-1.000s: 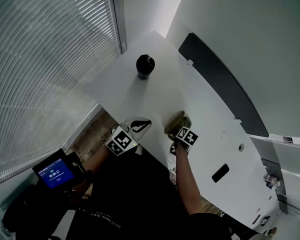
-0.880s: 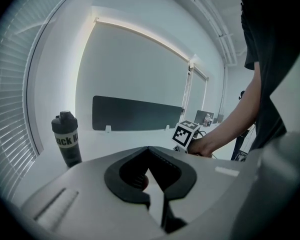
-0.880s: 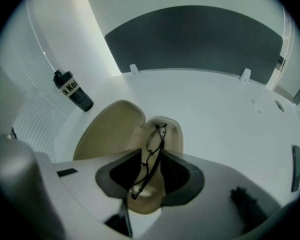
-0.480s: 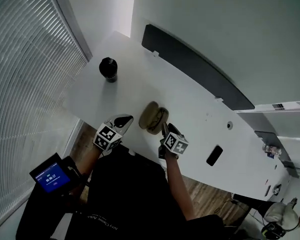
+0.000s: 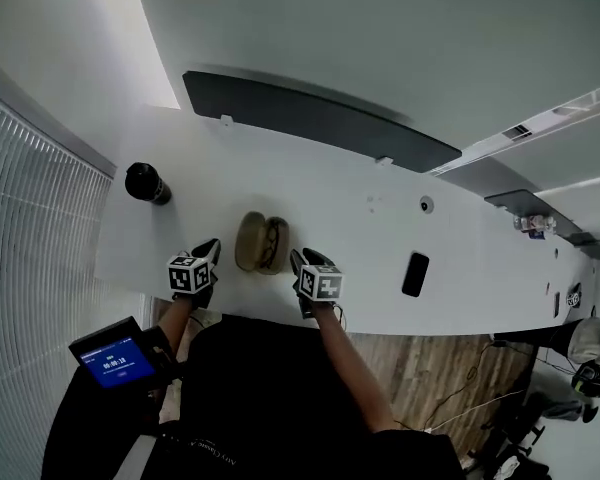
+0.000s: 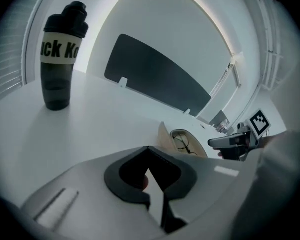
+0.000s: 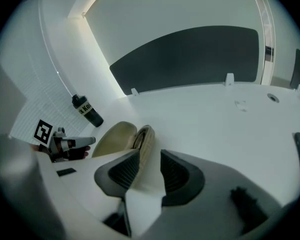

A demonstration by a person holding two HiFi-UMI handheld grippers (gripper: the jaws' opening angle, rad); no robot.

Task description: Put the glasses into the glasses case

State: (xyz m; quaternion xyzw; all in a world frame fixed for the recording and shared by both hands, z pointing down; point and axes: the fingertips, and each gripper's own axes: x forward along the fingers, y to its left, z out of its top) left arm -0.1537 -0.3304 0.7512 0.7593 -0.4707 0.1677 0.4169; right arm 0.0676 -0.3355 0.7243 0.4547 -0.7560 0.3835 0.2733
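Note:
The tan glasses case (image 5: 262,243) lies open on the white table (image 5: 360,218), close to its front edge. The glasses (image 6: 182,143) lie inside its shell, with the lid (image 6: 163,137) raised to their left. My left gripper (image 5: 208,251) sits just left of the case, its jaws (image 6: 150,156) shut with nothing in them. My right gripper (image 5: 302,260) is at the case's right side and stands open. Its jaws have just been opening (image 7: 150,164); the case's edge (image 7: 145,136) shows just beyond the gap and the pads do not press on it.
A black shaker bottle (image 5: 146,183) stands at the table's left end. A dark phone (image 5: 415,274) lies to the right of my right gripper. A long dark panel (image 5: 320,118) runs along the table's back edge. Window blinds (image 5: 30,228) are on the left.
The head view has swung round. My left gripper has come down beside the case's left side. My right gripper has lifted off the case, and its jaws now stand apart.

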